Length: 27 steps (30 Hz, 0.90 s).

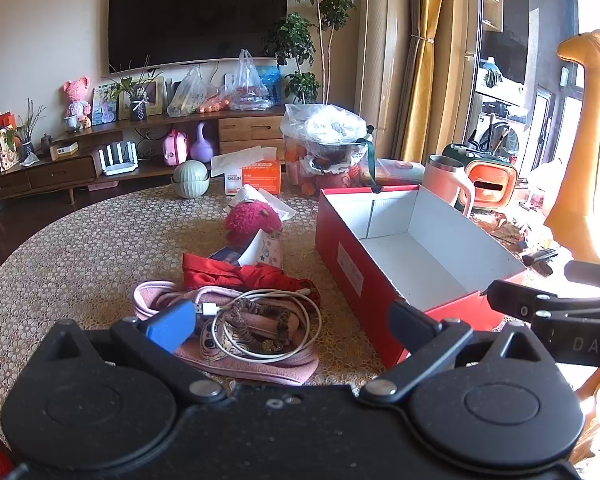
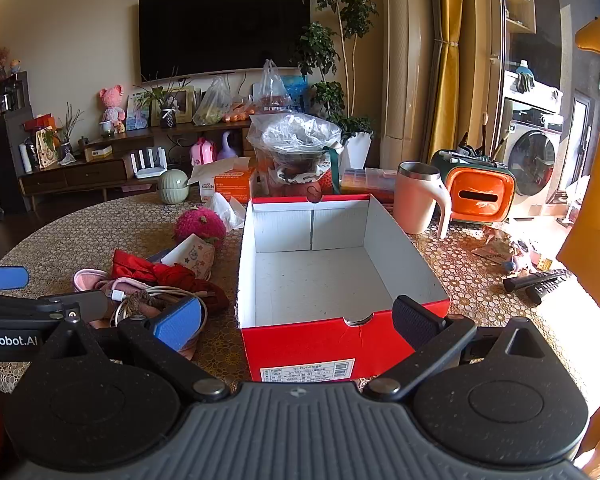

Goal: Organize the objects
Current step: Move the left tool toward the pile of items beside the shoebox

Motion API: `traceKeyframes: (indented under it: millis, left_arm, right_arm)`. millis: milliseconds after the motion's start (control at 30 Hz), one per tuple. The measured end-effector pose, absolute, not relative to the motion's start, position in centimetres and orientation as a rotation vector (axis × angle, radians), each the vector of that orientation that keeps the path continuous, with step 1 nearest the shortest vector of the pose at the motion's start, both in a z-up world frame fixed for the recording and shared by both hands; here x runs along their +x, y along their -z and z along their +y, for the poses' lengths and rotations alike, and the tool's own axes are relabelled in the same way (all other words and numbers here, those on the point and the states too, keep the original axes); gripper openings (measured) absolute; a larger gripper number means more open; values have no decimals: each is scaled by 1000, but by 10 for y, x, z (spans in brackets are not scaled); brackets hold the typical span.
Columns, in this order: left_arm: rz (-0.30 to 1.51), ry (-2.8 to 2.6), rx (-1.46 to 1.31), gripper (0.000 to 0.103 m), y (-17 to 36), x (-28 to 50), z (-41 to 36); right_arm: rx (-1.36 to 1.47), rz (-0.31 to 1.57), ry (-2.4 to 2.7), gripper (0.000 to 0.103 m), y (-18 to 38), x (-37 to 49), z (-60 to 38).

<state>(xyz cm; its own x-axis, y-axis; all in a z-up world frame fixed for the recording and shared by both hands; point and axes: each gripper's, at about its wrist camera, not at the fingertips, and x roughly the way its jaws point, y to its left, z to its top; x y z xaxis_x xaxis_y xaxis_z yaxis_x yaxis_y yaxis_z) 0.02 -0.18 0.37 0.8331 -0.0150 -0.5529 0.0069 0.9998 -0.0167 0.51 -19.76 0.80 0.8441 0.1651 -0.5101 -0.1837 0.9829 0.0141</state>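
1. Left tongs [image 1: 292, 320] are hovering nearest the lens with their fingers spread wide and pinching nothing, over the pile of small things.
2. Right tongs [image 2: 298, 320] are likewise standing spread and empty, pointing at the near end of the shoe box.
3. Round table [image 1: 80, 240] is carrying everything under a patterned cloth.
4. Red shoe box [image 1: 400, 248] is sitting open and empty, white inside, just right of the pile.
5. Pink towel [image 1: 260, 368] is lying at the table's near edge, bearing the pile.
6. Red cloth [image 1: 236, 274] is lying bunched just behind the towel.
7. Fuzzy pink toy [image 1: 250, 218] is sitting farther back.
8. White USB cable [image 1: 268, 300] is lying coiled on the towel.
9. Brown scrunchie [image 1: 260, 312] is lying inside the cable's loops.
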Motion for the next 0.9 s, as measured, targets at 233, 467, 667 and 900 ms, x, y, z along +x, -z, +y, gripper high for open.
traceKeyframes:
  millis: [233,467,667,900]
  left_arm:
    - [583,16,-13,102,-4,1,-2]
    - [583,17,-15,102,-4,1,-2]
    - [584,17,-15,102,-3,2,-2]
    - [583,14,-14,102,-2,2,-1]
  right_arm:
    - [-35,535,-185,103,-8,5,-199]
    - [-38,537,-187,103,-7,6,-198]
    - [-41,539,-190,103,-8,6,-199]
    - [-44,543,-209,103,-8,10,-199]
